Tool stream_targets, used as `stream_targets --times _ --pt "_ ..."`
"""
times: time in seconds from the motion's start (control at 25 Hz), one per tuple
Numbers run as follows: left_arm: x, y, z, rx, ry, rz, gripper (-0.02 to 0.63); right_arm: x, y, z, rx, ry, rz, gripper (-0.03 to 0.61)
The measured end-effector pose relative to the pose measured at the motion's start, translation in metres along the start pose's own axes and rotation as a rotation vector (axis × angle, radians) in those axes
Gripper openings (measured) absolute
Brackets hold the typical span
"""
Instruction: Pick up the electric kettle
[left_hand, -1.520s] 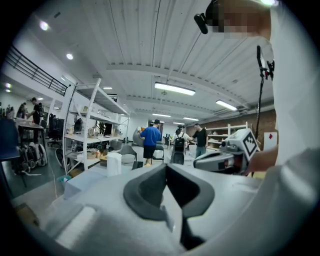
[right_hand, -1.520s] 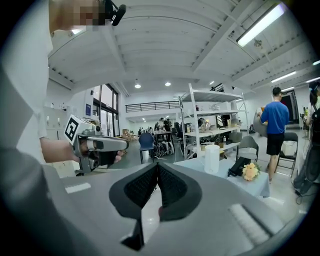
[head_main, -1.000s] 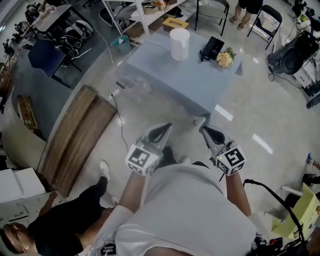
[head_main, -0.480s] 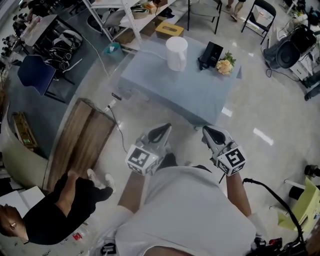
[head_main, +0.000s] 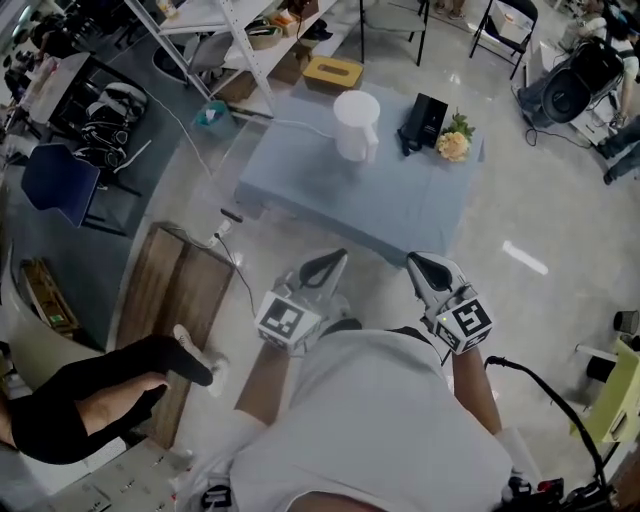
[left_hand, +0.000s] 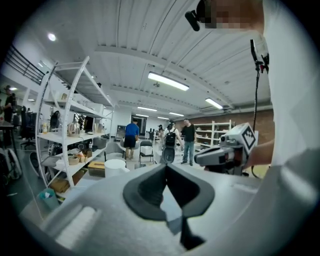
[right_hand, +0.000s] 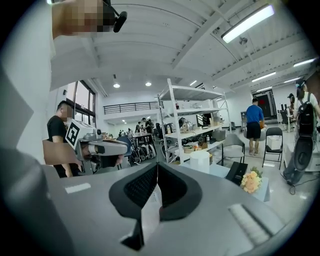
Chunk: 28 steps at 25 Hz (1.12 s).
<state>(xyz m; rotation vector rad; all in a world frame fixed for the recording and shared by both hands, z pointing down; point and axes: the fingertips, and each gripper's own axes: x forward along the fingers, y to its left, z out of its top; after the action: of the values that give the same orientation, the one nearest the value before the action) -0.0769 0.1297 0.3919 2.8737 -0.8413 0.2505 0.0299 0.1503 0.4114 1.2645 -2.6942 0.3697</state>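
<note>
Left gripper (head_main: 336, 256) and right gripper (head_main: 413, 261): both sets of jaws are pressed together with nothing between them, as a second ago. The kettle (head_main: 356, 124) stands upright on the tabletop (head_main: 330, 190), well ahead of both jaws and untouched. Tabletop and kettle now lie nearer the jaws than before.

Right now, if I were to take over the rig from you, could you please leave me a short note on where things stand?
Left gripper: jaws together, empty, held in front of the body.
Right gripper: jaws together, empty, level with the left.
Electric kettle: white, upright on the far part of the grey-blue table; a black device and flowers sit to its right.
Done: nothing; kettle untouched.
Left: step up to the table, open a gripper, grip the kettle, lift.
</note>
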Motion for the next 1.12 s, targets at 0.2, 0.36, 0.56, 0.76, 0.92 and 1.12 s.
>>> stream_targets --times 0.2,0.36,0.56,0.76,0.92,1.12 --pt "-0.001 0.029 0.0 0.011 0.013 -0.034 0.003 0.034 -0.004 0.008 0.005 -0.013 -0.029 0.006" --pt "-0.007 0.049 -0.004 0.017 0.02 -0.046 0.003 0.06 -0.002 0.011 0.003 -0.017 -0.029 0.006" --pt "-0.013 0.067 -0.009 0.002 0.018 -0.044 0.003 0.082 0.002 0.01 0.0 -0.013 -0.02 0.006" --pt "-0.01 0.078 -0.011 -0.016 0.021 -0.036 0.003 0.091 -0.002 0.01 0.001 0.008 -0.006 0.006" --pt "0.0 0.083 -0.007 -0.025 0.025 -0.029 0.003 0.095 -0.016 0.017 0.01 0.018 -0.002 0.006" --pt "0.021 0.099 -0.003 -0.032 0.024 0.011 0.003 0.109 -0.044 0.02 0.014 0.022 0.031 0.006"
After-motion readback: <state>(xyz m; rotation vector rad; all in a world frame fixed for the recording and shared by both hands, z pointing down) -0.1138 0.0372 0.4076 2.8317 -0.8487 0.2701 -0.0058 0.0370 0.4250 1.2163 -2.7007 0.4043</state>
